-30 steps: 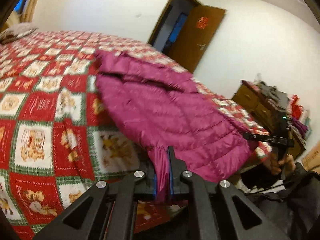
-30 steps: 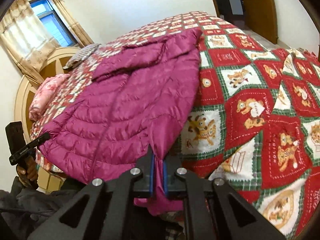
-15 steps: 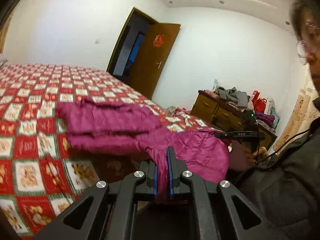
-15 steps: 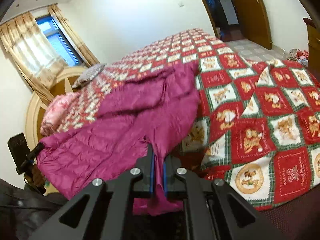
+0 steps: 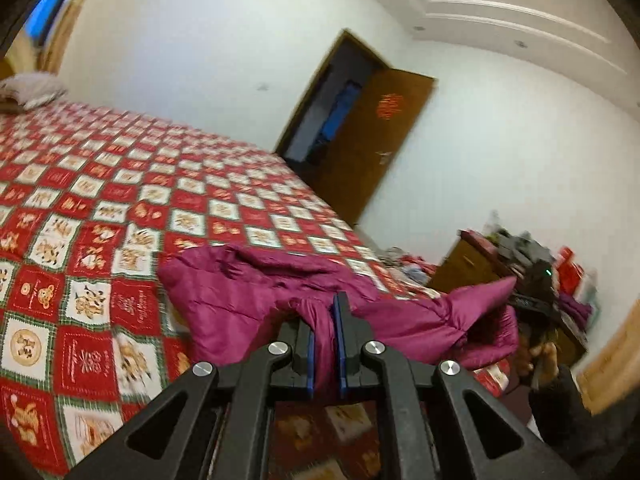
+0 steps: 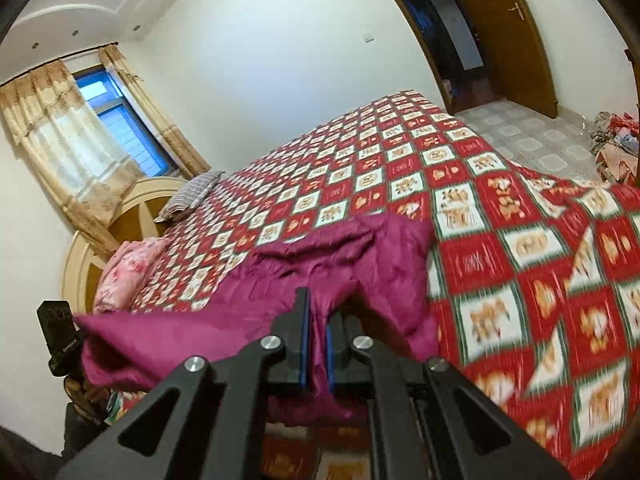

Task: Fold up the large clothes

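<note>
A magenta quilted jacket (image 5: 248,296) lies partly on the red patchwork bedspread (image 5: 100,208), its near hem lifted off the bed. My left gripper (image 5: 325,316) is shut on one corner of that hem, fabric pinched between its blue pads. In the right wrist view the same jacket (image 6: 360,256) stretches from the bed toward me, and my right gripper (image 6: 316,320) is shut on the other hem corner. Each view shows the other gripper at the far end of the raised hem, held by a hand (image 5: 540,356).
A striped pillow (image 6: 192,196) and a pink floral bundle (image 6: 124,272) lie near the wooden headboard (image 6: 136,216). A brown door (image 5: 368,144) stands open by a dresser (image 5: 472,264) piled with clothes. More clothes (image 6: 616,140) lie on the tiled floor.
Both grippers have risen and pulled back, lifting the jacket's hem off the bed. The jacket now lies lower and farther away, bunched toward the bed's near edge.
</note>
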Tool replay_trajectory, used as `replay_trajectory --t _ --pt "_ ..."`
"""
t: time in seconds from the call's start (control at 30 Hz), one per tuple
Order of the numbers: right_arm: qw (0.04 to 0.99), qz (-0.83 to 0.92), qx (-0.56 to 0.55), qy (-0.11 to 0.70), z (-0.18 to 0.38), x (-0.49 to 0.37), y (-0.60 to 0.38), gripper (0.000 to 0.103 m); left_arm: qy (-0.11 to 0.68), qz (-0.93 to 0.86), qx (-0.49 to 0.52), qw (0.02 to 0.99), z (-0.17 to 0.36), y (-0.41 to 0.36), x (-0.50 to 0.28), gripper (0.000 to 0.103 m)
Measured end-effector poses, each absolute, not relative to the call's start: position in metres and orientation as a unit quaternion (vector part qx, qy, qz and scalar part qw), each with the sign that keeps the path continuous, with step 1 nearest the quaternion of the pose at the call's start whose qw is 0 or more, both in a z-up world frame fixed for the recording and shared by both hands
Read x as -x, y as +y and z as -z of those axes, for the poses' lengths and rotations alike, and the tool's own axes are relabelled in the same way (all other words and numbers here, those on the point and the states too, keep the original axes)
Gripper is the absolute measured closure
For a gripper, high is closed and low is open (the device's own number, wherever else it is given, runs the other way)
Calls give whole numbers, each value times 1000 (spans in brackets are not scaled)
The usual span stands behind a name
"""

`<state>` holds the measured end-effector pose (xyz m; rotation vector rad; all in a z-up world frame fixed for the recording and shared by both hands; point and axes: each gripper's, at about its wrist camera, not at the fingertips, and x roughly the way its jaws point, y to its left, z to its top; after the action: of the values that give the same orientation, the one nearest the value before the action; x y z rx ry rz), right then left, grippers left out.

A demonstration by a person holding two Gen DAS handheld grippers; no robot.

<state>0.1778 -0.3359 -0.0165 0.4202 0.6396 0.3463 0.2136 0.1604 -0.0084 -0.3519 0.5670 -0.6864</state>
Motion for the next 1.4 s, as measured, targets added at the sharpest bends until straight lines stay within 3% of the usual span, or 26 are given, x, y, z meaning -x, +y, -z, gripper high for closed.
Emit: replay_trajectory --t 0.57,0.93,1.2,1.3,1.33,1.37,1.4 --pt "904 -79 -215 361 60 -316 -333 94 372 207 201 882 60 148 -363 96" --pt "888 -22 -214 408 119 -384 -331 94 467 122 192 854 130 125 -442 95" --pt "877 -5 -233 420 139 -397 -340 83 469 181 293 813 134 157 -463 92" --pt "876 -8 -246 415 140 -396 -343 79 446 207 333 805 120 172 -465 74" --pt "876 -11 -251 411 139 -395 -344 78 437 210 342 805 115 175 -467 56" --pt "876 -13 -256 408 138 -395 -345 76 423 200 348 813 108 181 -466 31" --pt "876 -22 -267 401 136 -393 -347 70 410 185 349 822 100 186 -466 19"
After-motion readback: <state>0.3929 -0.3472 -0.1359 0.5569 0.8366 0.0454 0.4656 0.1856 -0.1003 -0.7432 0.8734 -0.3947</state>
